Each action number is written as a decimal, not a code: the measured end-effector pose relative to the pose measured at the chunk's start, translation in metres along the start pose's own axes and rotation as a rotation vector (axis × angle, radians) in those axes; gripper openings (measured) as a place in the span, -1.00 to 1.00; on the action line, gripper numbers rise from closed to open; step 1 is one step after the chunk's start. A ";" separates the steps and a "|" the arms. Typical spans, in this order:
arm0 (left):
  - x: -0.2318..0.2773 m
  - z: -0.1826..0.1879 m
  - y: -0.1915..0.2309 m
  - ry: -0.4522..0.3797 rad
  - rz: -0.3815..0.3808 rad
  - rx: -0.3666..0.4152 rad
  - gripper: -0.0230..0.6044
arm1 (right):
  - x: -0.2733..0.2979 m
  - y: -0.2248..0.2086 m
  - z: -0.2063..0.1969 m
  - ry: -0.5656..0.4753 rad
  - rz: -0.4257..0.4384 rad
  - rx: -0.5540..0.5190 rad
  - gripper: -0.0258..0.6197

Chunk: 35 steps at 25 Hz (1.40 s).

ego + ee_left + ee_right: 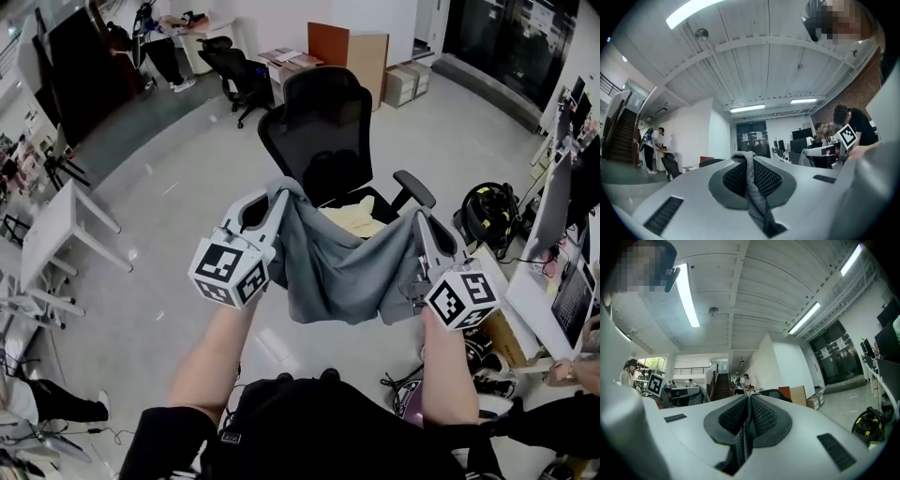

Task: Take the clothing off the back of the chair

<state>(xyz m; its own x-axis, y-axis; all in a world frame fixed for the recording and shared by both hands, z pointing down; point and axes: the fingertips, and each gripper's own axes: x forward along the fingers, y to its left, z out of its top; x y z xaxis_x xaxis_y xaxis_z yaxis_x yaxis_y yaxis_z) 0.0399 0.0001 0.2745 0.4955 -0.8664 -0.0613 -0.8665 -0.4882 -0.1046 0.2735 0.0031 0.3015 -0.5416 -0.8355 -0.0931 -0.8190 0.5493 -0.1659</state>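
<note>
Left gripper [278, 194] clenched on one edge of the grey garment [342, 258], right gripper [419, 217] clenched on the other. The garment sags between them, in front of the chair [323, 122]. Each gripper view shows fabric pinched; only the head view shows a yellow cloth [361, 220] on the chair's seat.

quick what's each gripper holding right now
left gripper: closed on one end of the grey garment.
right gripper: closed on the other end of the grey garment.
</note>
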 end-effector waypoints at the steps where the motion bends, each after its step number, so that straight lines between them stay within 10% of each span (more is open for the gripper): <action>1: -0.004 -0.002 0.001 0.004 0.006 -0.001 -0.90 | 0.000 0.004 -0.004 0.006 0.003 0.007 -0.84; 22: -0.108 -0.063 0.124 0.134 0.120 -0.024 -0.90 | 0.042 0.118 -0.029 0.058 0.024 -0.025 -0.84; 35: -0.112 -0.058 0.138 0.128 0.087 -0.015 -0.90 | 0.038 0.113 -0.028 0.045 -0.052 -0.015 -0.84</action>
<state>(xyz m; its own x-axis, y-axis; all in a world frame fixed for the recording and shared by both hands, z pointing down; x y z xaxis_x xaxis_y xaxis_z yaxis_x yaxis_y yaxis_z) -0.1384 0.0236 0.3241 0.4076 -0.9113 0.0579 -0.9070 -0.4114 -0.0895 0.1555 0.0340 0.3068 -0.5055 -0.8619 -0.0407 -0.8490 0.5052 -0.1544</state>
